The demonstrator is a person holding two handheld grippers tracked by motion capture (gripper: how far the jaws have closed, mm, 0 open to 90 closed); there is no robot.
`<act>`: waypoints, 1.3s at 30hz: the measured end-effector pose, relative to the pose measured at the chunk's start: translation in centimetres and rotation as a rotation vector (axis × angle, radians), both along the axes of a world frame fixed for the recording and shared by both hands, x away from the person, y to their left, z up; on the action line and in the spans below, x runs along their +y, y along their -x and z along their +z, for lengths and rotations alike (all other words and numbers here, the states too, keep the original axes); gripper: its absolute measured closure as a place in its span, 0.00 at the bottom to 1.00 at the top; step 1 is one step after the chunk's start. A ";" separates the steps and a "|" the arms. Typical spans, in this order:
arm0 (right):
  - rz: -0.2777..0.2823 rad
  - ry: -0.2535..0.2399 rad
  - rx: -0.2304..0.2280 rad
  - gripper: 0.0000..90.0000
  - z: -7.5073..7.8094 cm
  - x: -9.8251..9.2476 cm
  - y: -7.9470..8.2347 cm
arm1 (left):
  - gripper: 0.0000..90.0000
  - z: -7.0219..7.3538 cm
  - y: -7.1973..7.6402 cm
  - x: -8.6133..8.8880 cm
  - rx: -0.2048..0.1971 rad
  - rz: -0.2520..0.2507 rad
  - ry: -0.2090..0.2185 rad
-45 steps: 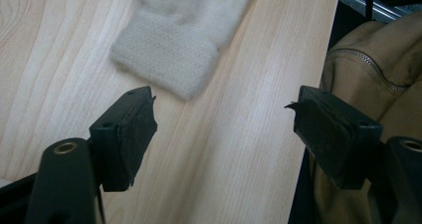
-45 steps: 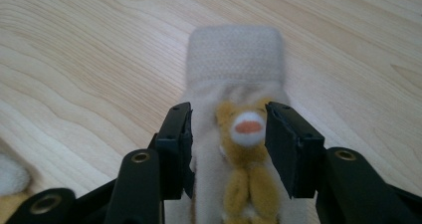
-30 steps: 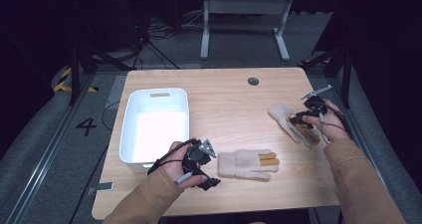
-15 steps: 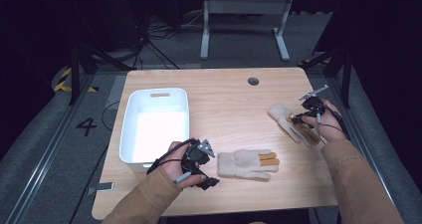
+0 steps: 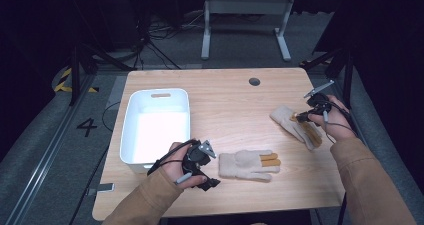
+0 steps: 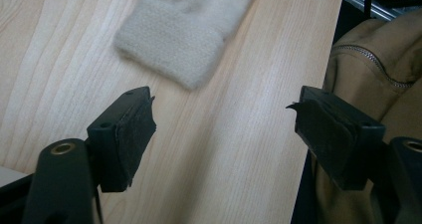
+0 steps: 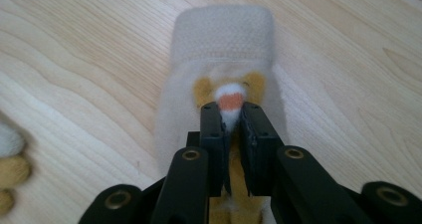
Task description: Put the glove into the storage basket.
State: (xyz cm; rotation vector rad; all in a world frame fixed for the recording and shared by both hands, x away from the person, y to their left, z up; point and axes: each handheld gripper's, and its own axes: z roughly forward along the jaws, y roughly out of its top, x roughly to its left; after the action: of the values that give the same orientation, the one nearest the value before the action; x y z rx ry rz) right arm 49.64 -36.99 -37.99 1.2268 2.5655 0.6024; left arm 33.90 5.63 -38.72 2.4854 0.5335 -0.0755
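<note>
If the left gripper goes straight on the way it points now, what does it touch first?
Probably the cuff of the near glove. The left gripper is open, with bare table between its jaws, and the cuff lies just ahead, slightly left of centre. Depth is unclear, so one jaw may graze the wood first.

Near glove (image 6: 184, 32): cuff alone in frame in the left gripper view, fingers cut by the top edge, outline blurred.
Far glove (image 7: 219, 64): fingertips hidden under the right hand-held gripper (image 7: 231, 117) and cut by the bottom edge.
Jaw grip from high view: too small to tell.
Yellow fingertips (image 7: 12, 176): cropped at left edge, blurred.
</note>
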 end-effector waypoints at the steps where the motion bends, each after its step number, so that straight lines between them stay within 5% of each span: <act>1: 0.000 0.000 0.000 0.91 0.0 0.0 0.0 | 0.27 0.0 0.0 0.0 0.000 0.000 0.000; 19: 0.117 0.056 0.021 1.00 3.3 2.0 1.9 | 0.27 0.0 0.1 0.1 -0.001 0.004 -0.001; 39: 0.350 0.104 0.013 1.00 7.2 6.1 5.3 | 0.26 0.0 0.1 0.1 -0.001 0.004 -0.004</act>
State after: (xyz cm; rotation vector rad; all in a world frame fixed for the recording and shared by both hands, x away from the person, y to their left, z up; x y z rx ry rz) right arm 44.36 -30.93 -30.74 0.7554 2.8051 0.5174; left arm 33.77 5.76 -38.69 2.4883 0.5384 -0.0711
